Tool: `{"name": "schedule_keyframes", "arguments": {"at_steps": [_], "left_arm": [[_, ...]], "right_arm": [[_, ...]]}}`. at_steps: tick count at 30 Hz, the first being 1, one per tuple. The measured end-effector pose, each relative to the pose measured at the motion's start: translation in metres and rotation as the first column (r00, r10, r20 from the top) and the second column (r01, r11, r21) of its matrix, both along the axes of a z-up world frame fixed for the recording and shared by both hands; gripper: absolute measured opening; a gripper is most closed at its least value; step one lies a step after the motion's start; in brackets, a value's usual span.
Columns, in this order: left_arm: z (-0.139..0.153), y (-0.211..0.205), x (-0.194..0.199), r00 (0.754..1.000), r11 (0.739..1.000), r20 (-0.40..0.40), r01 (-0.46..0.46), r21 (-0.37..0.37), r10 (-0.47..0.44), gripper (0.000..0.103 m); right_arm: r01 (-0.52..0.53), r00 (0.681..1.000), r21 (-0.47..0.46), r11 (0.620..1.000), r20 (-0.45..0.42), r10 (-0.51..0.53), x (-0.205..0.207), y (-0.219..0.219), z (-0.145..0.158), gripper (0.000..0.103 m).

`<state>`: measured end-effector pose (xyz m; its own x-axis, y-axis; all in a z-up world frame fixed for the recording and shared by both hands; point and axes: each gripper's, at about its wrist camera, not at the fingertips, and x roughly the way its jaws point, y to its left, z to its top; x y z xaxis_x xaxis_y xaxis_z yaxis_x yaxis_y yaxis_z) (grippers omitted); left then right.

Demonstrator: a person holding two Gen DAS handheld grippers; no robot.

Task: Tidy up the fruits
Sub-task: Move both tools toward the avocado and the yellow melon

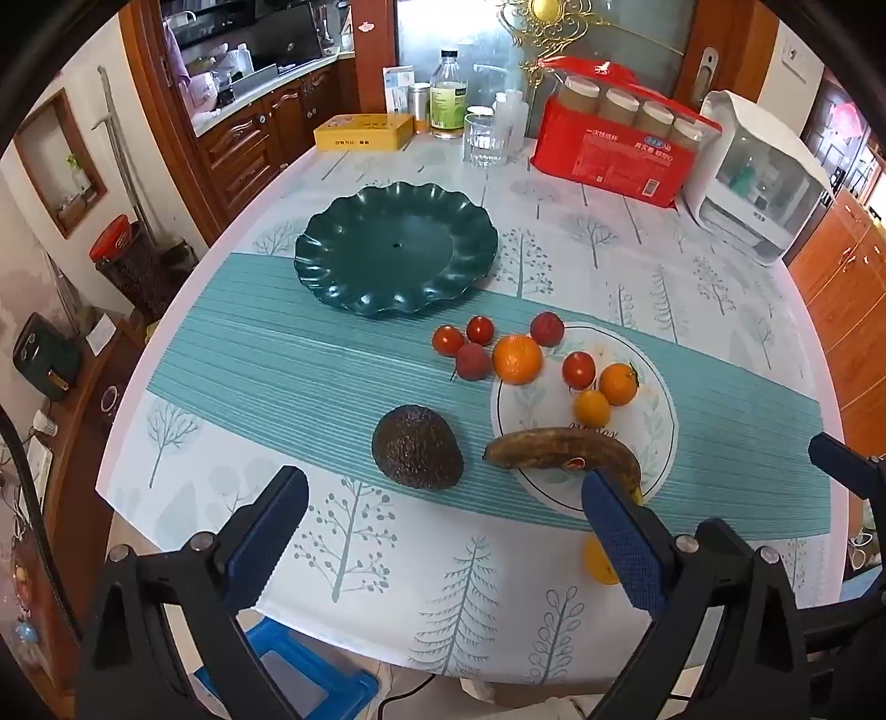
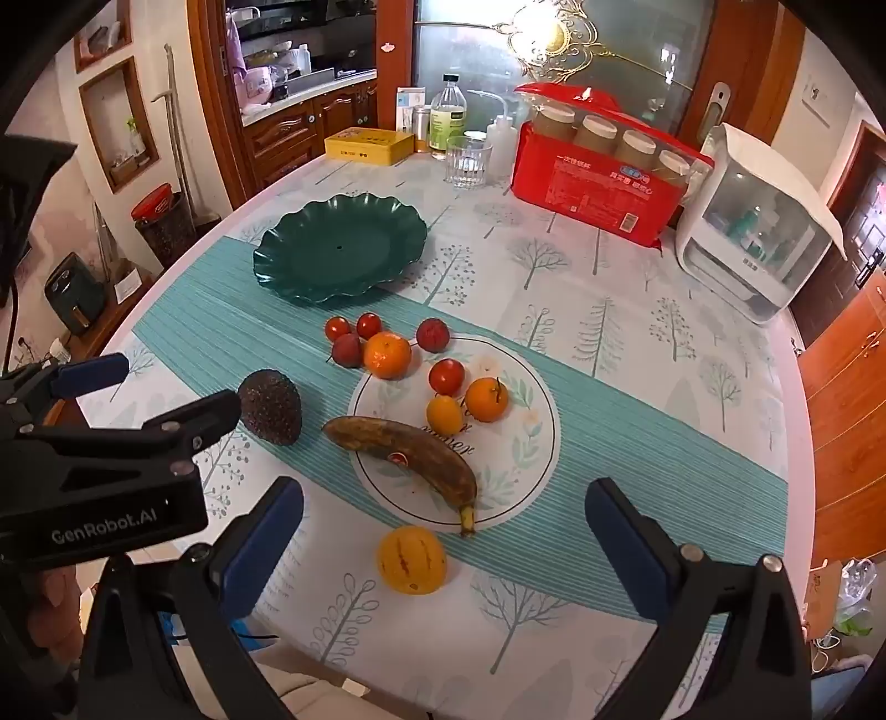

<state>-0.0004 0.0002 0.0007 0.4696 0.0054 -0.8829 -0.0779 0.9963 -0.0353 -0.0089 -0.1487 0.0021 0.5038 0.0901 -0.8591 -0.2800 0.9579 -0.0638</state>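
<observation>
Both grippers, left [image 1: 443, 520] & right [image 2: 443, 531], w/ fingers wide open & empty; overripe banana [image 2: 404, 454] lies just in front of green plate [image 2: 288, 288] on table [image 2: 609, 310], prob. soft, bruises easily, so grip mid-body gently.

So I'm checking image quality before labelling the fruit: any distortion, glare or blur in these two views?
Left wrist view: strong fisheye bending, dark corners, table edge curved, fruit sharp, yellow fruit half hidden by a finger. Right wrist view: same bending, glare on the door's gold ornament, green plate and banana crisp, soft shadows only.
</observation>
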Motion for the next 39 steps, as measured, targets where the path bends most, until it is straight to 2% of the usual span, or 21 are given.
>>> {"name": "schedule_keyframes", "arguments": {"at_steps": [13,15,39], "left_arm": [[-0.008,-0.010,-0.003,1.000,1.000,-0.005,0.012,0.021,-0.012,0.099],[0.000,-0.007,-0.002,1.000,0.999,-0.003,0.026,0.020,-0.026,0.099],[0.003,-0.001,0.004,0.997,0.997,-0.006,0.082,0.017,-0.082,0.099]], "right_arm": [[0.015,1.000,0.012,1.000,0.006,-0.015,-0.001,-0.009,0.005,0.102],[0.020,1.000,0.006,1.000,0.010,-0.020,-0.003,-0.006,0.004,0.102],[0.081,0.997,-0.001,0.997,0.020,-0.081,-0.011,0.009,0.006,0.102]]}}
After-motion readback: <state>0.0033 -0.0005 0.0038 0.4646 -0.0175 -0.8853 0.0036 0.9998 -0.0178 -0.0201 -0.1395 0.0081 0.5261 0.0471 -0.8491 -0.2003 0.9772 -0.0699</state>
